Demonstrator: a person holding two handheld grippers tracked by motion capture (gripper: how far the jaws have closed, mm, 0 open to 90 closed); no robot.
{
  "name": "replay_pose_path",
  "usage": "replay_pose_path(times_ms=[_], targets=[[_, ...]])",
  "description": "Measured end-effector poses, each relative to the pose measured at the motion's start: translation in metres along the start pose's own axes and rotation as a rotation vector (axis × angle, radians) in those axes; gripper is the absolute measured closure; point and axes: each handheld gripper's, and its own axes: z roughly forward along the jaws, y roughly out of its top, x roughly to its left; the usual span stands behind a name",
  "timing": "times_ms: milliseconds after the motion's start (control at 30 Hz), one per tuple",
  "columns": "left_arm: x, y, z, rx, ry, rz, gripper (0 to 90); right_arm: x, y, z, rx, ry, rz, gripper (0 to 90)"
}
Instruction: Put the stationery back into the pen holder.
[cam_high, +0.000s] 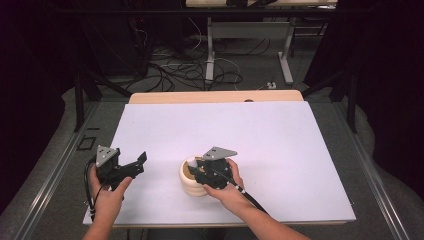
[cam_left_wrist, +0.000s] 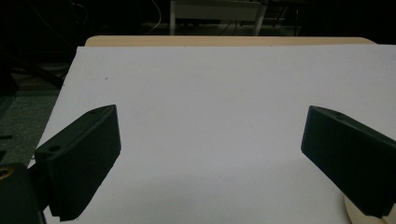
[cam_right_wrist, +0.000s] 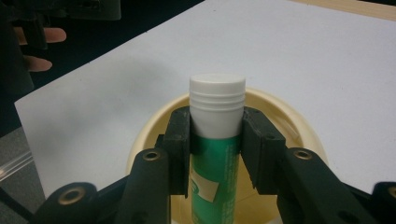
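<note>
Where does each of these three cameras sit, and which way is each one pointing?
High view: above the person's side, looking forward and down on the white table; both forearms, left gripper, right gripper.
Left gripper view: rides that gripper, facing across the table between its open jaws.
Right gripper view: rides that gripper, looking down at a green tube over a cream cup.
Shared: cup and table.

Glossy green plastic tube (cam_right_wrist: 212, 172) – smooth white cap (cam_right_wrist: 217, 93) – matt cream cup (cam_right_wrist: 285, 116).
</note>
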Motion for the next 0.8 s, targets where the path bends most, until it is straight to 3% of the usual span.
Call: replay_pose_path(times_ms=[233, 267, 333, 700, 800], targets=[[-0.0004, 0.0000, 0.0000, 0.002, -0.001, 0.000, 4.8, -0.0001, -0.0037, 0.0002, 0.029, -0.005, -0.011, 65.2], [-0.0004, 0.0000, 0.0000, 0.002, -0.001, -0.001, 4.8, 0.0004, -0.0047, 0.0019, 0.007, -0.002, -0.007, 65.2], [-0.0004, 0.0000, 0.0000, 0.002, -0.001, -0.002, 4.9, 0.0007, -0.0046, 0.0004, 0.039, -0.001, -0.011, 65.2], [0.0001, 0.0000, 0.0001, 0.001, 0.000, 0.000, 4.9, 0.0005, -0.0049, 0.0008, 0.021, 0.001, -0.007, 64.5], [0.0001, 0.0000, 0.0001, 0.001, 0.000, 0.000, 4.9, 0.0014, -0.0030, -0.0022, -0.006, 0.000, 0.004, 54.3]])
